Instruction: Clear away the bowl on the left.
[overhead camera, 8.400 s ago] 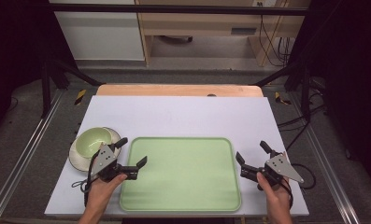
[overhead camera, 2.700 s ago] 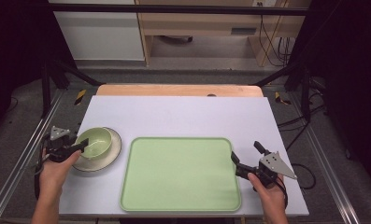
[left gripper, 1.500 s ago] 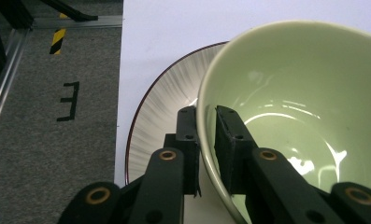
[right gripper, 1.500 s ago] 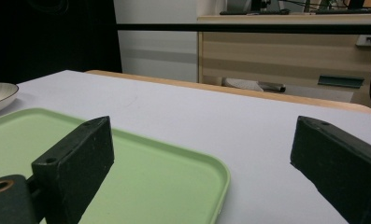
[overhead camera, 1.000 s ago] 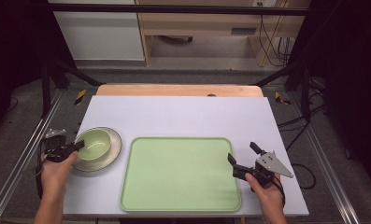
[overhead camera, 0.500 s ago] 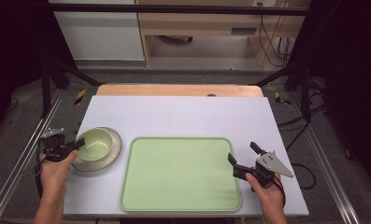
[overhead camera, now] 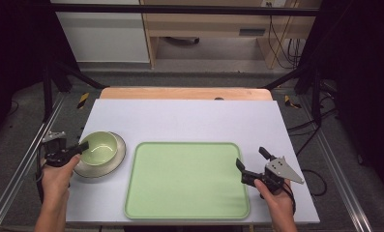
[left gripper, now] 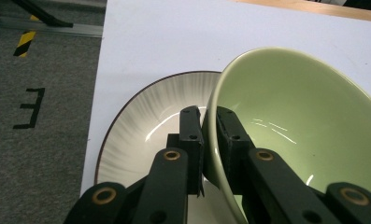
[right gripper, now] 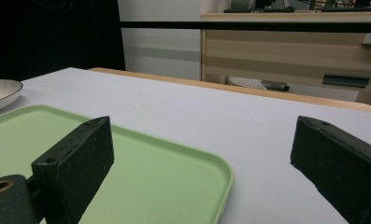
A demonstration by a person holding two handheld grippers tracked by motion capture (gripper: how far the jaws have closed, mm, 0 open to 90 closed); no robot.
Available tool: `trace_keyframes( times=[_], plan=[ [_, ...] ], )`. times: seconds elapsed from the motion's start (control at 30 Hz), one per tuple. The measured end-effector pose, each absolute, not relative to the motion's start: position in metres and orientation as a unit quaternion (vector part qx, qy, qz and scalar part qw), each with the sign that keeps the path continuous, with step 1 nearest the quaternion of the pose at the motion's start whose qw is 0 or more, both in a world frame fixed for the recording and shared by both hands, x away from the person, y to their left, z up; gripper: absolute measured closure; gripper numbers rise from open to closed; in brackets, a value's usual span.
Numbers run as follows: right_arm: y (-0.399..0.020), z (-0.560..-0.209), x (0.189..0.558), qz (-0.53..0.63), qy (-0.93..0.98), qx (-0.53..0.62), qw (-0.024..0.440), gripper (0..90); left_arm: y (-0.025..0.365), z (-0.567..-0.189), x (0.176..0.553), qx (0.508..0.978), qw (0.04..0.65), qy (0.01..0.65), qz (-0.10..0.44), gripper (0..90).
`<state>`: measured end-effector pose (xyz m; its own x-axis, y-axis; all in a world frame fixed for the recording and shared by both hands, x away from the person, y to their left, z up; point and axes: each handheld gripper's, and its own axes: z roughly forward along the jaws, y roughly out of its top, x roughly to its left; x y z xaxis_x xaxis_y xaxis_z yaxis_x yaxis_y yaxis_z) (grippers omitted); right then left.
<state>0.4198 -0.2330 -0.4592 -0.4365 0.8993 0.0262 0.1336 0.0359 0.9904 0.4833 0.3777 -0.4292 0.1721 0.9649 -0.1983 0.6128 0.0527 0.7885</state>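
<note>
My left gripper (left gripper: 209, 122) is clamped on the near rim of the green bowl (overhead camera: 98, 148), which sits tilted on the white plate (overhead camera: 113, 162) left of the green tray (overhead camera: 187, 179), while my right gripper (overhead camera: 251, 164) rests with jaws wide apart at the tray's right edge.

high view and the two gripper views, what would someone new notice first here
The big pale green tray lying bare at the near middle of the white table catches the eye first. Left of it, a green bowl sits on a cream plate, its rim pinched by the left gripper. The right gripper hovers open by the tray's right edge.
</note>
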Motion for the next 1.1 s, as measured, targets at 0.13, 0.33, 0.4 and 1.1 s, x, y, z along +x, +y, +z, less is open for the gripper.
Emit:
trace_keyframes(
  times=[0.13, 0.33, 0.4, 1.1],
  plan=[
    [-0.233, -0.459, 0.420, 0.562, 0.634, 0.408, 0.340, 6.5, 0.373, -0.426, 0.483, 0.651, 0.411, 0.601, 0.214, 82.2],
    [-0.234, -0.459, 0.420, 0.563, 0.634, 0.407, 0.341, 6.5, 0.366, -0.419, 0.482, 0.655, 0.419, 0.590, 0.217, 82.2],
    [-0.234, -0.459, 0.420, 0.563, 0.634, 0.407, 0.341, 6.4, 0.363, -0.417, 0.482, 0.656, 0.422, 0.587, 0.216, 82.2],
    [-0.234, -0.459, 0.420, 0.561, 0.635, 0.408, 0.339, 6.4, 0.325, -0.402, 0.480, 0.681, 0.450, 0.543, 0.197, 82.2]
  ],
)
